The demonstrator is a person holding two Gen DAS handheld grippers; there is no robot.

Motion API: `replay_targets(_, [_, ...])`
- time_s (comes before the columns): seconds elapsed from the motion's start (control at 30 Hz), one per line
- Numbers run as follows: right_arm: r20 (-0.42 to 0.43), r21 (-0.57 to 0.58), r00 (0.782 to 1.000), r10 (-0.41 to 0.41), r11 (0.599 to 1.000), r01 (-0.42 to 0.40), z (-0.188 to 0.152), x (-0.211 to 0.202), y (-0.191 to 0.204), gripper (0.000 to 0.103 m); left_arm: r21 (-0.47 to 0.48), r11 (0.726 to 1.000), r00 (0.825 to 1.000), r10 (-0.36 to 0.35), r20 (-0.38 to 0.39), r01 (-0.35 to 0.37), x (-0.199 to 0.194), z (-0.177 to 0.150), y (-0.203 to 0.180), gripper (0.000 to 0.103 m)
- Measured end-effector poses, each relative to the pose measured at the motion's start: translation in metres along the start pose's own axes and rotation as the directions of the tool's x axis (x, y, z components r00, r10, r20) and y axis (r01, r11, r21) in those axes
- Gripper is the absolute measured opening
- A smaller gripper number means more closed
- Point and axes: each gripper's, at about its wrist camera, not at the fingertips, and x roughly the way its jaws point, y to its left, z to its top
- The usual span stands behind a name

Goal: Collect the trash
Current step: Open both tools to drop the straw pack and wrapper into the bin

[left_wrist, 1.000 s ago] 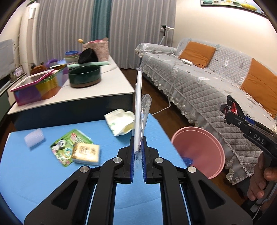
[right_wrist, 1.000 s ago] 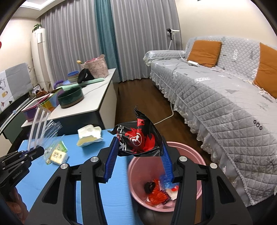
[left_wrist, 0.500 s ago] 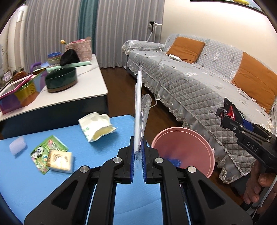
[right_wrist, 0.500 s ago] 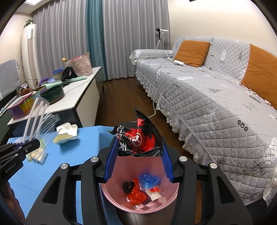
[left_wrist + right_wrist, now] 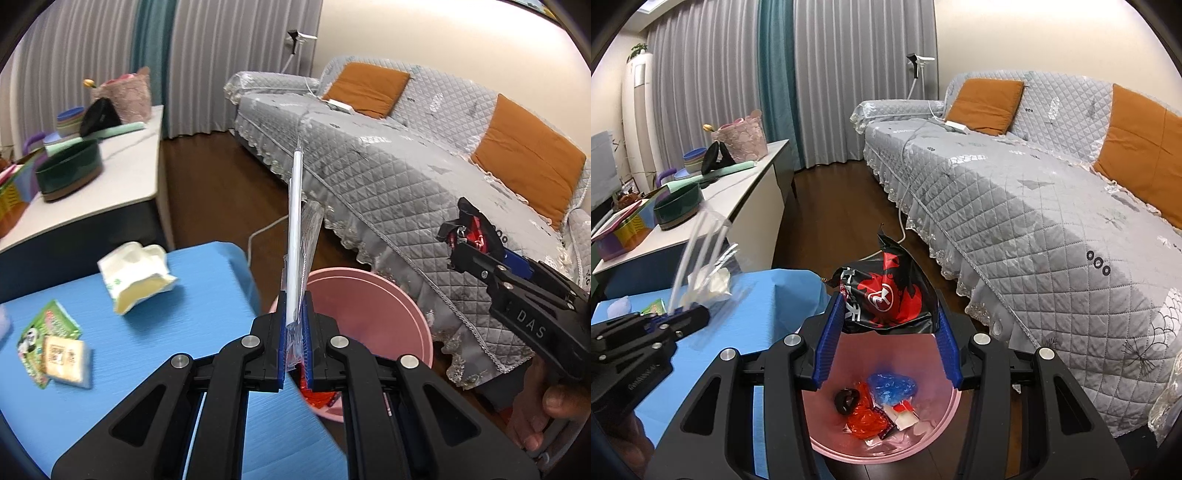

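Observation:
My left gripper [image 5: 294, 325] is shut on a clear plastic straw packet [image 5: 297, 221] that stands upright, at the blue table's right edge beside the pink bin [image 5: 373, 314]. My right gripper [image 5: 886, 332] is shut on a crumpled black and red wrapper [image 5: 886, 295], directly above the pink bin [image 5: 934, 435], which holds red, blue and white trash. On the blue table [image 5: 166, 325] lie a torn white carton [image 5: 136, 275], a green panda packet [image 5: 40, 332] and a beige packet [image 5: 66, 356]. The right gripper also shows in the left wrist view [image 5: 465, 236], and the left gripper in the right wrist view [image 5: 683, 317].
A grey quilted sofa [image 5: 1034, 192] with orange cushions runs along the right, close to the bin. A white side table [image 5: 92, 184] behind the blue table carries a dark green bowl [image 5: 68, 170], baskets and boxes. A cable [image 5: 905, 206] trails on the wooden floor.
Both grippers have moved right towards the bin. The right gripper with the wrapper now hangs over the bin's inside; the left gripper with the straw packet has reached the table's right edge.

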Motion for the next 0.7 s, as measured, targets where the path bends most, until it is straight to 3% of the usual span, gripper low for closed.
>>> replay_targets(0.4, [-0.036,0.015,0.999,-0.017,1.000,0.018,-0.004,0.018,-0.010,0.051,0.017,0.999,0.997,-0.045,-0.069,0.046,0.044,-0.003,-0.016,0.007])
replay_targets(0.43, [-0.042,0.015,0.999,-0.020,1.000,0.021,-0.004,0.020,-0.010,0.051,0.015,0.998,0.995,-0.052,-0.082,0.054,0.048,-0.004,-0.016,0.012])
replay_targets(0.5, [-0.055,0.010,0.998,-0.035,0.999,0.035,-0.005,0.023,-0.010,0.072,0.013,0.999,0.994,-0.045,-0.097,0.046,0.053,-0.005,-0.017,0.035])
replay_targets(0.53, [-0.052,0.011,0.998,-0.045,0.999,0.046,-0.005,0.023,-0.011,0.075,0.010,0.999,0.995,-0.036,-0.090,0.037,0.053,-0.005,-0.016,0.046])
replay_targets(0.7, [-0.051,0.040,0.997,-0.057,0.997,0.059,-0.004,0.022,-0.015,0.076,-0.009,1.000,0.996,-0.028,-0.082,0.027,0.048,-0.007,-0.009,0.047])
